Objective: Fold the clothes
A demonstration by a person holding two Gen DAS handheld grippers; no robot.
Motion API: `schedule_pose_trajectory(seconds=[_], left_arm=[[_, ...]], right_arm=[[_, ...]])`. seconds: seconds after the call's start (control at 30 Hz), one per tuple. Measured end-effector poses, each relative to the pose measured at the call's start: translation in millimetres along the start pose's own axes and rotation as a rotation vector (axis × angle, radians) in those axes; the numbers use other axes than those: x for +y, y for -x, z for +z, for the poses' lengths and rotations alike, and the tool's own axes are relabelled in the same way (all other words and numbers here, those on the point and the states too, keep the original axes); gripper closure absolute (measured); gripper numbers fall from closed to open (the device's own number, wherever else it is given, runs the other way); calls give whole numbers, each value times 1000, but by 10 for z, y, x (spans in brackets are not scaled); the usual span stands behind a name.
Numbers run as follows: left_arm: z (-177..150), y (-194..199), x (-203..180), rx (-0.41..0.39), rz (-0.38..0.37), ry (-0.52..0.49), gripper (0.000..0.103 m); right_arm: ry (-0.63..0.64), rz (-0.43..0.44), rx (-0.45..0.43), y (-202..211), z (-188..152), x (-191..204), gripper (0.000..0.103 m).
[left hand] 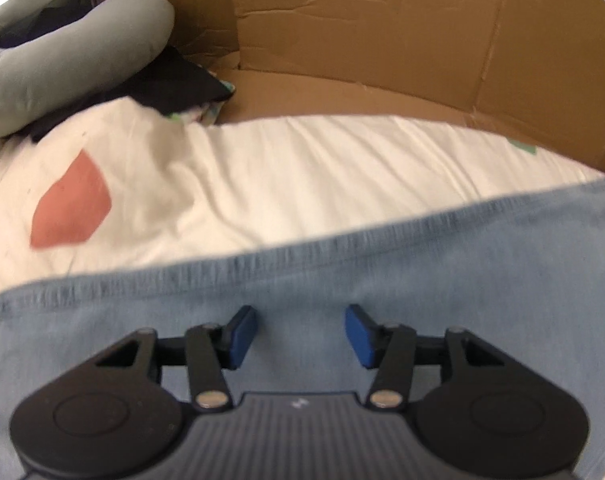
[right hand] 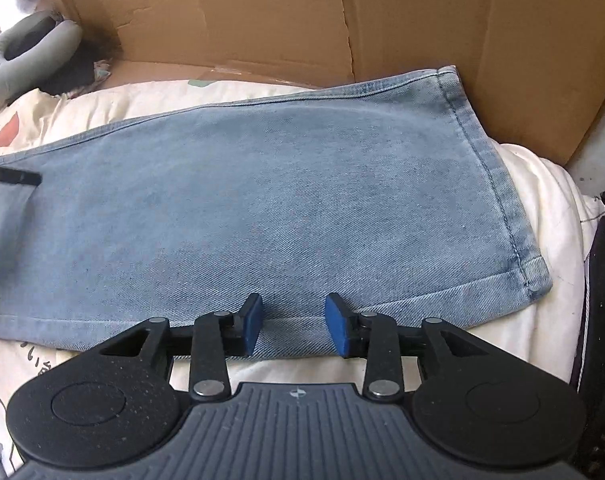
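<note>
Light blue jeans (right hand: pixel 262 200) lie flat across a white bed cover, leg hems at the right end. My right gripper (right hand: pixel 292 326) is open, its blue pads straddling the near edge of the jeans without pinching the cloth. In the left wrist view the same jeans (left hand: pixel 342 280) fill the lower half. My left gripper (left hand: pixel 300 334) hovers open over the denim, nothing between its fingers. A dark tip of the left gripper (right hand: pixel 10 176) pokes in at the left edge of the right wrist view.
A white cover (left hand: pixel 302 168) with a red patch (left hand: pixel 72 204) carries the jeans. Brown cardboard walls (right hand: pixel 302 20) stand behind. A grey U-shaped pillow (left hand: pixel 62 52) and dark clothes (left hand: pixel 174 80) sit at the back left. A dark bag (right hand: pixel 602 300) stands by the right edge.
</note>
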State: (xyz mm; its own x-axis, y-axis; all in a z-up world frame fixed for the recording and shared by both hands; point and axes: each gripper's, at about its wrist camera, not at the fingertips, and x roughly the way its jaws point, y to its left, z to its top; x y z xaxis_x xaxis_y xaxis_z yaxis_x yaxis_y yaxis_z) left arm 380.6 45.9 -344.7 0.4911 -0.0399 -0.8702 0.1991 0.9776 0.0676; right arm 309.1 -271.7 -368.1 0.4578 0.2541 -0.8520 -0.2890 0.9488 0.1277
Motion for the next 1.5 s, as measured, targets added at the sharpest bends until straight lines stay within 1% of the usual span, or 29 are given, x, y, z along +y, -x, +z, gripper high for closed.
schedule_pose_trajectory(seconds=[0.1, 0.27, 0.37, 0.5, 0.57, 0.6, 0.63, 0.7, 0.8, 0.93, 0.97, 1.1, 1.2, 1.37, 1.5], left_arm=[[113, -57, -14, -10, 13, -6, 48], [210, -167, -4, -25, 17, 20, 47], [249, -205, 21, -30, 8, 35, 47], [315, -259, 83, -34, -15, 89, 47], [357, -289, 83, -33, 0, 112, 52], [382, -304, 78, -31, 14, 123, 64], [407, -314, 74, -29, 24, 134, 71], [440, -268, 87, -39, 3, 156, 81], [443, -126, 114, -65, -7, 151, 80], [369, 180, 325, -86, 9, 175, 78], [347, 261, 406, -84, 20, 165, 78], [219, 560, 809, -73, 98, 126, 78], [42, 638, 1104, -54, 133, 186, 78], [-254, 761, 1589, -22, 191, 283, 78], [-455, 624, 1703, 18, 201, 314, 78]], right_arm=[[-5, 4, -3, -5, -2, -7, 61], [-3, 16, -3, -20, -4, -34, 61], [-4, 20, -4, -24, -5, -42, 61], [2, 16, -5, -35, 0, -29, 61], [5, 12, -4, -39, 2, -20, 61], [4, 11, -2, -40, 8, -18, 61], [-1, 12, -1, -36, 14, -22, 61], [-29, 22, -7, -8, 25, -46, 61], [-70, 41, -36, 81, 39, -101, 61], [-104, 51, -77, 229, 107, -147, 61], [-113, 56, -88, 266, 131, -156, 61], [-109, 70, -123, 384, 219, -130, 61], [-66, 66, -122, 425, 225, -76, 61], [-63, 52, -95, 406, 167, -33, 61], [-73, 44, -61, 337, 111, -10, 61]])
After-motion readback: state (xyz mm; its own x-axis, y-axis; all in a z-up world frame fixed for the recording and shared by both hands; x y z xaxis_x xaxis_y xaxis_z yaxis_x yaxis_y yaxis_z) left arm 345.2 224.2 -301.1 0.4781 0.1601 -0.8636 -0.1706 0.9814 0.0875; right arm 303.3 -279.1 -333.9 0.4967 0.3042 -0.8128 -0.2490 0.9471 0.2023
